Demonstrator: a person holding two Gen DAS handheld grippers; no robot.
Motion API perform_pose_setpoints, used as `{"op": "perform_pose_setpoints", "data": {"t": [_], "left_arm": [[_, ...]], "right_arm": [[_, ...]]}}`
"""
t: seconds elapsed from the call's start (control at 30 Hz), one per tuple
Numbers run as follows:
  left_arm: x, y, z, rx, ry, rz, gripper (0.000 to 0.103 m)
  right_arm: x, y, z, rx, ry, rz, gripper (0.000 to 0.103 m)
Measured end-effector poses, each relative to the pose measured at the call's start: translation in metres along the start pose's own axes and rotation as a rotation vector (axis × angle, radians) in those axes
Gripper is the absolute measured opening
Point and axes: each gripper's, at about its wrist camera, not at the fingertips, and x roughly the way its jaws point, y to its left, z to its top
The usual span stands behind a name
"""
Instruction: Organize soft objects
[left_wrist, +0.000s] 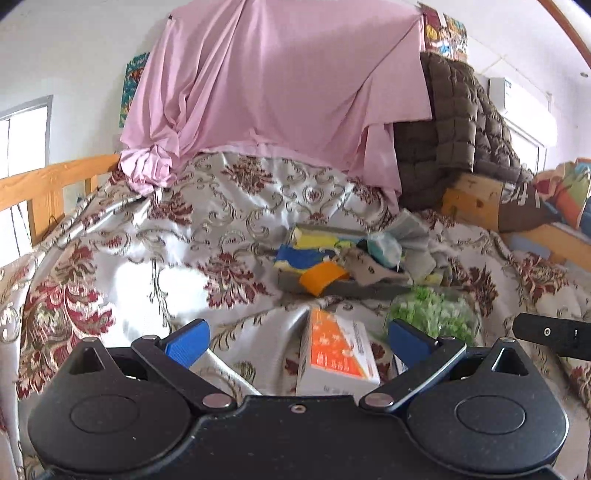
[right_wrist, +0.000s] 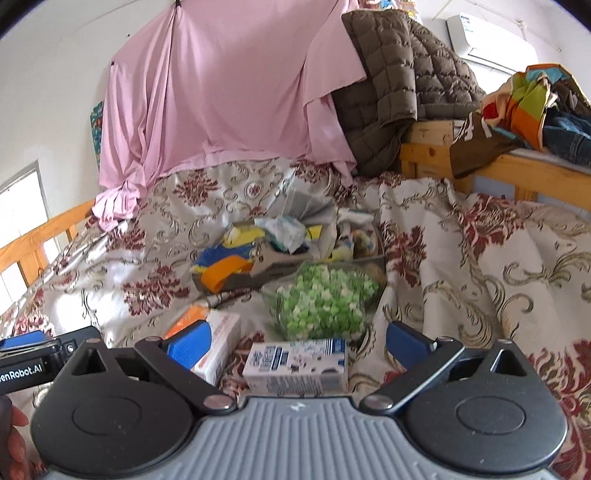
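At twelve o'clock of the wide, empty right gripper (right_wrist: 295, 343), the green pom-pom bag (right_wrist: 325, 299) looks light, squashy and slippery (pinch its crumpled top), left gripper (left_wrist: 295, 341) likewise spread, empty.

Both wrist cameras sit low over the bed (left_wrist: 147, 258), facing the pink sheet (left_wrist: 277, 81). The left looks from the left, the right from beside it. Both share the tray (right_wrist: 236, 284) and orange box (left_wrist: 336, 350).
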Motion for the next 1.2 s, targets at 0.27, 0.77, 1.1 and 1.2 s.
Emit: {"op": "perform_pose_setpoints", "data": {"t": [0.27,0.77,1.1,1.2], "left_arm": [[0.007,0.006,-0.022,0.009,0.043,0.015,0.102],[0.011,0.010,-0.034,0.007,0.066,0.029,0.102],[0.009,0.007,-0.036,0.019,0.064,0.028,0.102],[0.008,0.007,-0.036,0.023,0.065,0.029,0.102]], "right_arm": [[0.011,0.007,-0.024,-0.027,0.075,0.020,0.103],[0.015,0.009,-0.027,-0.042,0.094,0.010,0.103],[0.015,0.009,-0.027,-0.042,0.096,0.009,0.103],[0.015,0.010,-0.028,-0.043,0.099,0.009,0.103]]}}
